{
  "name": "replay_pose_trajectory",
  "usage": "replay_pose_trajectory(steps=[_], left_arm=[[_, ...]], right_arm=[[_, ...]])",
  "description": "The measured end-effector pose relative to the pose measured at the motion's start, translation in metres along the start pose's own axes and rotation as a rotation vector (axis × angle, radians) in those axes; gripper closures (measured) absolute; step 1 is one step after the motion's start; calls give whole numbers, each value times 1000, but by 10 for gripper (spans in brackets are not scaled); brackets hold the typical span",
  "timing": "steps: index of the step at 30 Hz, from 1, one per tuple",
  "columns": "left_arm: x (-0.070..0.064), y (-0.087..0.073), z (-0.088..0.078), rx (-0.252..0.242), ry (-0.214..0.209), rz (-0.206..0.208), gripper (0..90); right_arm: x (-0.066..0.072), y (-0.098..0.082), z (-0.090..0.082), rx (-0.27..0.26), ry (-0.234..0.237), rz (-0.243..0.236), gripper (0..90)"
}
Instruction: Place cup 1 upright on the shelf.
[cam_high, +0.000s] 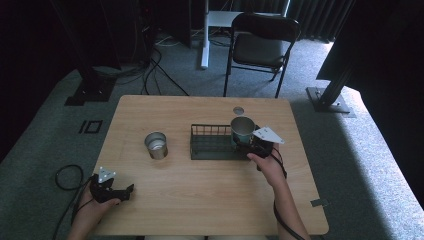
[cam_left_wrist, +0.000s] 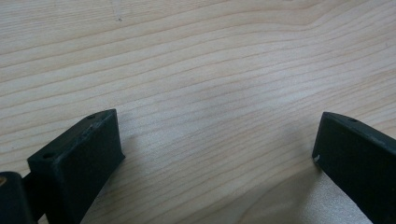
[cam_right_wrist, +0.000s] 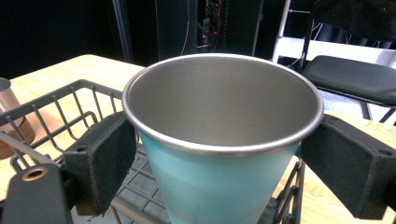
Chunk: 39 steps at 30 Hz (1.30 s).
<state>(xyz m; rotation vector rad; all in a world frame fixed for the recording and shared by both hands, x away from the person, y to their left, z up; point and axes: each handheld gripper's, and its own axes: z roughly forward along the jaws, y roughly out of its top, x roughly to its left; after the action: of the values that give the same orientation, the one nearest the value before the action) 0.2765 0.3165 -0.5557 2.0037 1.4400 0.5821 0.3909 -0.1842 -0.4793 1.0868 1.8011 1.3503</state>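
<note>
The wooden desk (cam_high: 200, 200) is the biggest thing here, and on it sits a dark wire basket (cam_high: 212, 142) near the middle. At the right end of the basket is a blue cup (cam_right_wrist: 210, 186) with a shiny metal inside, standing upright and open at the top. The right gripper (cam_high: 252, 142) has its jaws on the 2 sides of the cup, just under the rim, and they look pressed against it. The cup looks light and hard, since it is thin metal and empty. Its sides are smooth and get narrower toward the bottom, so I think it could slip down if the squeeze is weak. Just below the rolled rim seems the best place to hold it, because the rim can catch on the jaws. A second metal cup (cam_high: 156, 145) stands alone on the desk, left of the basket. The left gripper (cam_high: 112, 190) rests low at the near left of the desk, with its jaws wide apart and nothing between them.
</note>
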Motion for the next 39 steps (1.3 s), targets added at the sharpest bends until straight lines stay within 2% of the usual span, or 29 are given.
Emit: replay_pose_trajectory(steps=[10, 18, 20, 22, 30, 39], left_arm=[[0, 0, 0, 0, 0, 0, 19], [0, 0, 0, 0, 0, 0, 19], [0, 0, 0, -1, 0, -1, 19], [0, 0, 0, 0, 0, 0, 19], [0, 0, 0, 0, 0, 1, 19], [0, 0, 0, 0, 0, 0, 19]], right_arm=[[-3, -4, -9, 20, 8, -12, 109], [-9, -8, -18, 20, 5, 13, 109], [-10, -9, -21, 18, 22, -3, 109], [-12, -10, -24, 16, 20, 3, 109], [-16, -13, -37, 29, 40, -22, 109], [-21, -18, -51, 33, 72, -26, 109]])
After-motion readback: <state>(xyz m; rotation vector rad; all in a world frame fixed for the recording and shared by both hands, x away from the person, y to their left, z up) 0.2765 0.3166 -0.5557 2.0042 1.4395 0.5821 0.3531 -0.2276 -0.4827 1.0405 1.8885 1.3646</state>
